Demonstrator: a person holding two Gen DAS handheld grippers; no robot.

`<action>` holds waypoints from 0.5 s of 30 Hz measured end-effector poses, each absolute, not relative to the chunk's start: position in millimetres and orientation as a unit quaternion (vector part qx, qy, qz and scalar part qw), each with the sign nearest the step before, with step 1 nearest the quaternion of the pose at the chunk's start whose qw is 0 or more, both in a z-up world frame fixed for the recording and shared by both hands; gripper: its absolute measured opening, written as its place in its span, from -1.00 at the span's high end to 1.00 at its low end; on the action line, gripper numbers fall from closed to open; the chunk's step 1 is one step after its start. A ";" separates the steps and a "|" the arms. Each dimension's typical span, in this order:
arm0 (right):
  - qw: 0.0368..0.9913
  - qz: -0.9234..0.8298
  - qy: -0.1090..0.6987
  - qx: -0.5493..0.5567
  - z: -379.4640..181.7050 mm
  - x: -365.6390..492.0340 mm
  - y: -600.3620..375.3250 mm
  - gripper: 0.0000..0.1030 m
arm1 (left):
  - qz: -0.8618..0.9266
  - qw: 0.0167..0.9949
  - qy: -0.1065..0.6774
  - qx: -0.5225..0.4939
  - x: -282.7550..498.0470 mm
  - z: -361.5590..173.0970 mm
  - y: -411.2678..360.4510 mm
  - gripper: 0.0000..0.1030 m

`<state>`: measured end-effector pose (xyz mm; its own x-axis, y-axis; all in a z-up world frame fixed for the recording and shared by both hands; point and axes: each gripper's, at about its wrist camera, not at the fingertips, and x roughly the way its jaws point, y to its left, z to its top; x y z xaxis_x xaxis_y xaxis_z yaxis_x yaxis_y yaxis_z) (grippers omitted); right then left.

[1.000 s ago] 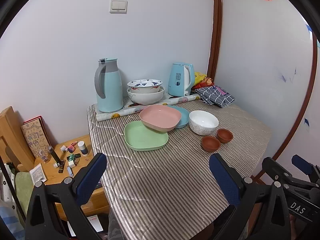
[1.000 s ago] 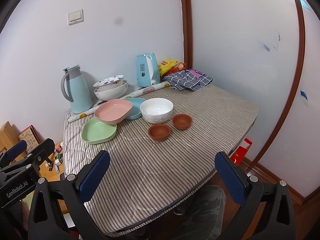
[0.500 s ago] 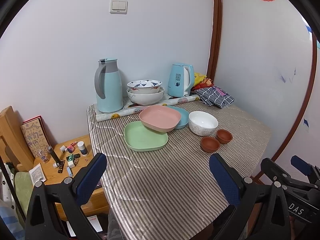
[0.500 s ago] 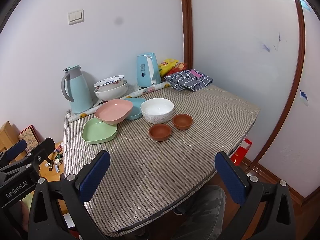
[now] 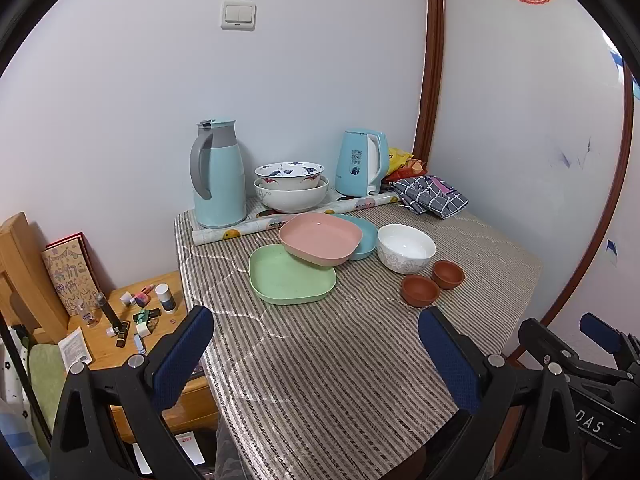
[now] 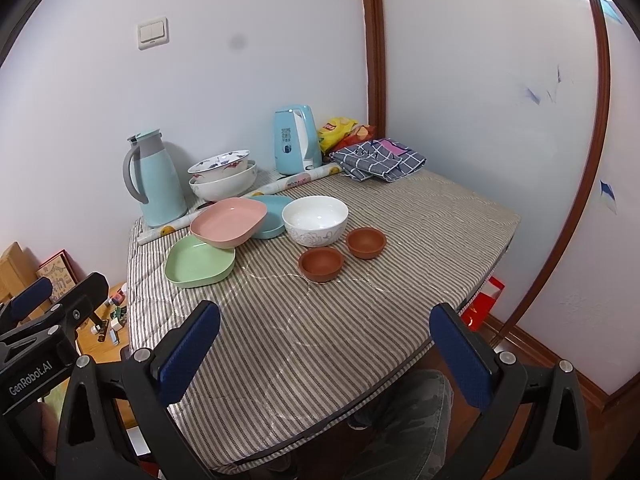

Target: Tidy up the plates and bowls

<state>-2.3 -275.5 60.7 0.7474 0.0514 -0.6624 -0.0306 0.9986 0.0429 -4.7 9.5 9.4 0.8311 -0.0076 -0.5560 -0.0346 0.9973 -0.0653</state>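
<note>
Here, pink plate [image 6: 228,222] tilted (rim on green plate [image 6: 199,265]), tools apart.

"GenRobot.AI" on the left tool [image 6: 28,376]; "DAS" on the right tool [image 5: 590,426].

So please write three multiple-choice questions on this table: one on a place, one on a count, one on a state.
1. What does the pink plate rest on?
A. the green plate and blue plate
B. the white bowl
C. the kettle

2. How many small brown bowls are there?
A. one
B. two
C. four

3. What state is the right gripper in?
A. shut on a plate
B. shut, empty
C. open

Answers:
1 A, its edges overlap both plates.
2 B, a pair sits before the white bowl.
3 C, its fingers stand wide apart over the table's near edge.
</note>
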 end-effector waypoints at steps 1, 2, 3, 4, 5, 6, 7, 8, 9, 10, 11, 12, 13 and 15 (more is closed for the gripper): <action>0.935 0.022 0.355 0.015 61.2 -2.1 -274.9 -1.00 | 0.008 0.956 0.290 -0.036 -4.7 9.4 9.0 -1.00; 0.934 0.023 0.356 0.015 61.1 -2.0 -275.2 -1.00 | 0.009 0.956 0.290 -0.036 -4.3 9.4 9.2 -1.00; 0.934 0.023 0.357 0.015 60.8 -2.0 -275.3 -1.00 | 0.009 0.956 0.291 -0.037 -4.4 9.3 8.6 -1.00; 0.934 0.023 0.357 0.014 61.1 -1.8 -275.4 -1.00 | 0.008 0.956 0.290 -0.037 -4.8 9.2 8.4 -1.00; 0.934 0.022 0.356 0.014 61.2 -1.8 -275.4 -1.00 | 0.008 0.957 0.289 -0.037 -4.9 9.4 8.2 -1.00; 0.934 0.022 0.356 0.014 61.4 -1.9 -275.4 -1.00 | 0.008 0.957 0.288 -0.037 -5.8 9.4 8.1 -1.00; 0.934 0.022 0.356 0.014 61.7 -1.9 -275.0 -1.00 | 0.007 0.957 0.289 -0.037 -5.7 9.5 8.3 -1.00; 0.934 0.023 0.356 0.014 61.8 -2.0 -274.9 -1.00 | 0.006 0.957 0.289 -0.038 -5.8 9.4 8.1 -1.00; 0.934 0.022 0.356 0.013 61.9 -2.2 -274.9 -1.00 | 0.005 0.957 0.288 -0.038 -6.1 9.4 8.1 -1.00; 0.934 0.021 0.356 0.013 62.0 -2.1 -274.2 -1.00 | 0.004 0.957 0.287 -0.039 -6.2 9.4 8.0 -1.00; 0.934 0.021 0.355 0.014 62.3 -2.2 -274.4 -1.00 | 0.004 0.957 0.287 -0.039 -6.2 9.4 8.0 -1.00; 0.934 0.021 0.355 0.014 62.4 -2.2 -274.6 -1.00 | 0.003 0.957 0.287 -0.040 -6.9 9.3 8.3 -1.00; 0.935 0.021 0.355 0.014 62.7 -2.3 -274.7 -1.00 | 0.002 0.957 0.287 -0.041 -6.9 9.4 8.5 -1.00; 0.935 0.020 0.354 0.015 63.1 -2.8 -275.4 -1.00 | 0.001 0.957 0.286 -0.039 -7.6 9.4 7.6 -1.00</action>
<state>-2.8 -275.4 63.1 0.7489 0.0485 -0.6609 -0.0278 0.9987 0.0418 -7.6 7.6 9.4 0.8364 -0.0206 -0.5477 -0.0243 0.9969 -0.0747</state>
